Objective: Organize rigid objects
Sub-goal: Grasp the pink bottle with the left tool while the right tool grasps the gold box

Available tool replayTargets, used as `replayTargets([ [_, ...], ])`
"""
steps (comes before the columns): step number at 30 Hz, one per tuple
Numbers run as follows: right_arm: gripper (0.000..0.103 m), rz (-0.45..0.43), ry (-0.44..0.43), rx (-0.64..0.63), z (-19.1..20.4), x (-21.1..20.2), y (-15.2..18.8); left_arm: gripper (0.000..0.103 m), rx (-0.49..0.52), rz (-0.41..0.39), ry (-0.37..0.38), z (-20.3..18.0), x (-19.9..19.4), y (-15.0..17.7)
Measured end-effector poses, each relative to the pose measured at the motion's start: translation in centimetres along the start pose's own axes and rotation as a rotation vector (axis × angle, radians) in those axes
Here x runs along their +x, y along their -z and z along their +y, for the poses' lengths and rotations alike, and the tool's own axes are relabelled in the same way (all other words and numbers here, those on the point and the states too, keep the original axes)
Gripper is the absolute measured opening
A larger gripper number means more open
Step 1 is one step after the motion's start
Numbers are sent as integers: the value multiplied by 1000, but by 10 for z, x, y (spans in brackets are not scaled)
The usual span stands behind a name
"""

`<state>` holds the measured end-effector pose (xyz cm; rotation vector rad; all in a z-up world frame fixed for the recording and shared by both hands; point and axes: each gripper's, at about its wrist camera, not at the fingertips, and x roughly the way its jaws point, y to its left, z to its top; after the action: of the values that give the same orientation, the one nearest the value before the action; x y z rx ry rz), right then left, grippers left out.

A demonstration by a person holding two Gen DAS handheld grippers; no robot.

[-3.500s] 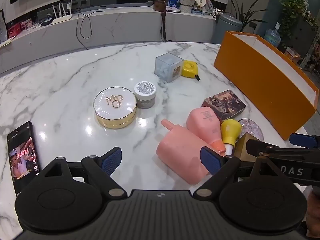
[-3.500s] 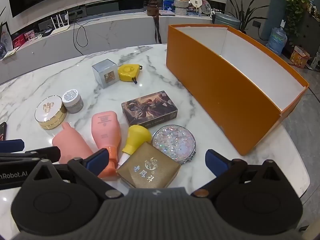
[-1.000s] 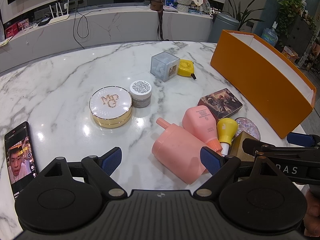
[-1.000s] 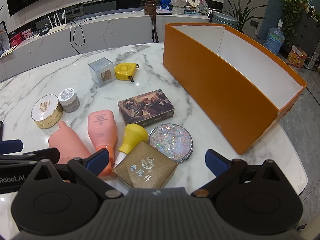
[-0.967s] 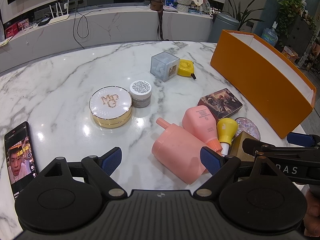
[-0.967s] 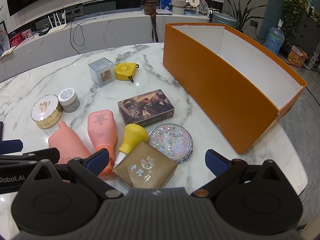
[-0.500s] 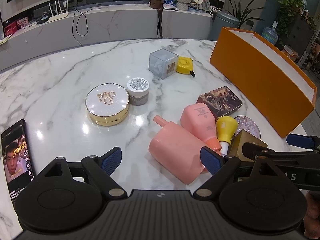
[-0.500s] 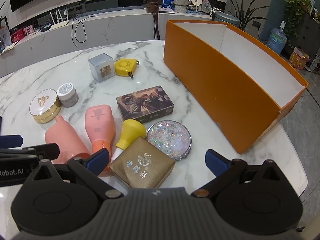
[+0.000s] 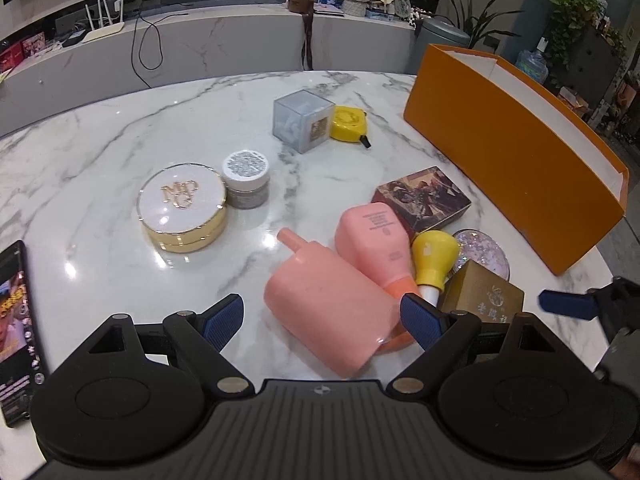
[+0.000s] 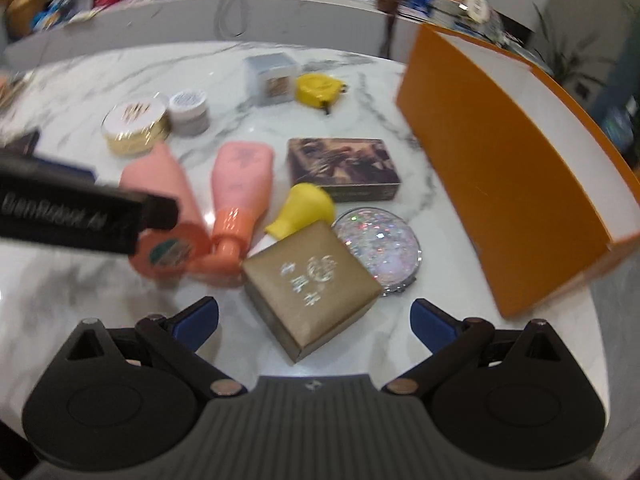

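**Both grippers spread wide over a cluttered marble table**

The left gripper [image 9: 322, 316] hangs low with its jaws wide apart, holding nothing. The big pink bottle [image 9: 324, 308] lies on its side right between the blue fingertips [image 9: 222, 316], its base towards the camera and its spout pointing away; I can't say whether either pad touches it.

The right gripper [image 10: 314, 318] is likewise spread and empty. The gold box [image 10: 312, 284] sits just ahead of the gap between its fingers, tilted corner-on, with clear marble on either side of it. That view is blurred.

Touching the gold box are a yellow bulb [image 10: 304, 210] and a glitter compact [image 10: 378, 246]. A smaller pink bottle [image 9: 374, 240] lies beside the big one, and a picture tin [image 10: 344, 168] sits just beyond. The long orange box [image 9: 512, 160] stands open on the right side of the table [image 9: 120, 128]. Farther back are a white-and-gold compact [image 9: 182, 206], a small jar [image 9: 246, 178], a clear cube [image 9: 302, 120] and a yellow tape measure [image 9: 348, 122]. A phone [image 9: 16, 332] lies at the left edge.
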<state>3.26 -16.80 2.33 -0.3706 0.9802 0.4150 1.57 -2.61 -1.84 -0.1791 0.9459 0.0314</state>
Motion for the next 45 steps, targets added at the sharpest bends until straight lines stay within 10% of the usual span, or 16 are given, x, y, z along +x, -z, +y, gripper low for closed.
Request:
replayTargets([
  [23, 78, -36, -22, -175, 2, 16, -6, 102, -4, 36, -6, 8, 22, 1],
  [33, 73, -16, -59, -196, -4, 13, -7, 72, 12, 68, 8, 20, 25, 3],
  [45, 70, -36, -102, -281, -5, 14, -10, 66, 54, 60, -2, 22, 29, 6],
])
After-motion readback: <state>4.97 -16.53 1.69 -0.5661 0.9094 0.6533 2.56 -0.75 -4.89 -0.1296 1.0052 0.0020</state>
